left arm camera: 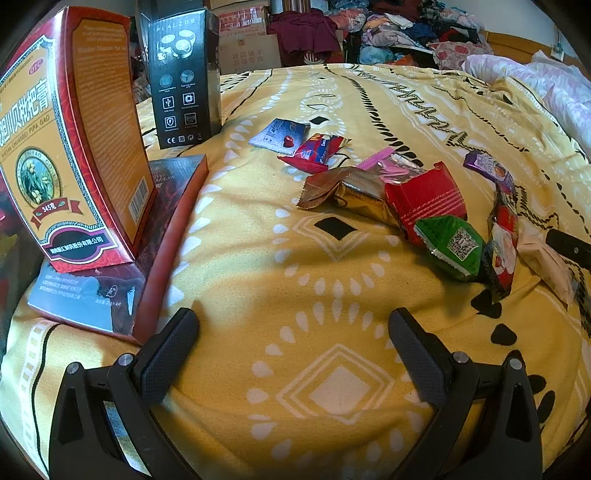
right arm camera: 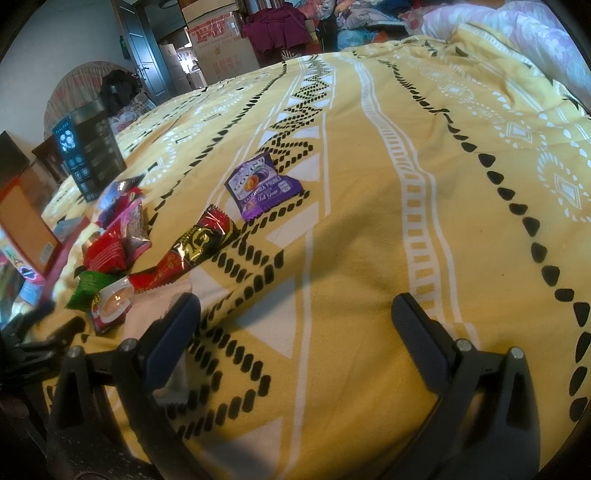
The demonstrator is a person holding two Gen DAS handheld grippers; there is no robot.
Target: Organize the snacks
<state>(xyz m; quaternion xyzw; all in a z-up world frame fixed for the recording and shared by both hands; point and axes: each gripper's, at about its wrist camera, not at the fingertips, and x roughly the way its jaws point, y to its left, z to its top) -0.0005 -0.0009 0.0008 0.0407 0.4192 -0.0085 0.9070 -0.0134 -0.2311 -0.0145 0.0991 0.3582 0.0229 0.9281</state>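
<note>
Several wrapped snacks lie on a yellow patterned bedspread (left arm camera: 332, 369). In the left wrist view I see a green packet (left arm camera: 452, 245), a red packet (left arm camera: 428, 201), a gold packet (left arm camera: 351, 190) and a red-blue packet (left arm camera: 317, 151). My left gripper (left arm camera: 293, 325) is open and empty, short of them. In the right wrist view a purple prune packet (right arm camera: 262, 188) and a red-black packet (right arm camera: 199, 245) lie ahead to the left. My right gripper (right arm camera: 295, 310) is open and empty; a white packet (right arm camera: 147, 314) lies by its left finger.
A tall red-yellow box (left arm camera: 70, 147) stands on a flat dark-red box (left arm camera: 147, 251) at left, with a black box (left arm camera: 183, 77) behind. Piled clothes (left arm camera: 388, 33) and cardboard boxes (left arm camera: 247, 48) lie beyond the bed. A pink quilt (left arm camera: 546, 88) is at right.
</note>
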